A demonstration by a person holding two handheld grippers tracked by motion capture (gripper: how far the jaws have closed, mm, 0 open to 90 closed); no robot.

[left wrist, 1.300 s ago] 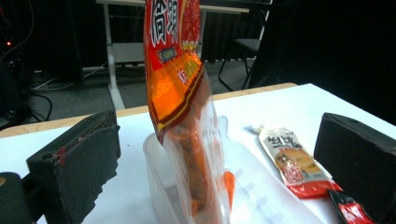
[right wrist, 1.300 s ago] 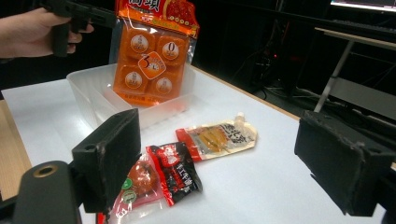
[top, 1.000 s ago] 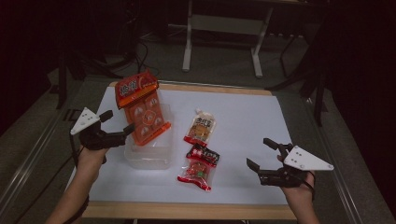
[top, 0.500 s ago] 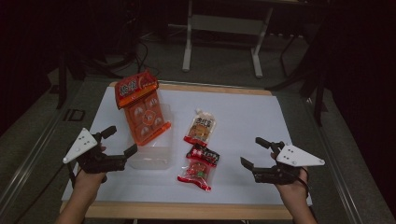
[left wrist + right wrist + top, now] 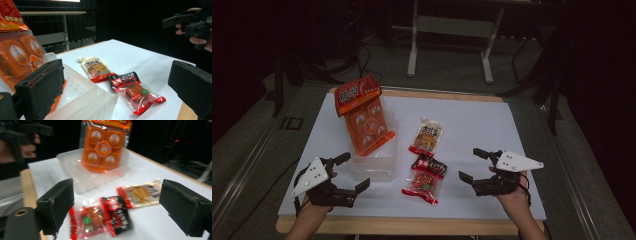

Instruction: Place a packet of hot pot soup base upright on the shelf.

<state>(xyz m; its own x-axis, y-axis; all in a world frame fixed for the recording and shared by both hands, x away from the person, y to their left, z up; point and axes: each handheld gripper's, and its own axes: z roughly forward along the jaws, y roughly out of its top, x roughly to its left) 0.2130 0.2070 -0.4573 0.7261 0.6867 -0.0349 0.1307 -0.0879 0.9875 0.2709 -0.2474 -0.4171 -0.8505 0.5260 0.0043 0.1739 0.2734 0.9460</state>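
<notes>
A dark room surrounds the white table [image 5: 512, 130]. From above, both the left gripper [image 5: 348, 175] and the right gripper [image 5: 473, 164] hang spread, empty. The left gripper view shows the red snack pouch [image 5: 133, 91] beside the clear bin [image 5: 82, 100]: light, crinkly, probably slippery; pinch an edge seam. The right gripper view, blurred, shows the orange pack [image 5: 105, 145] standing in the bin.
</notes>
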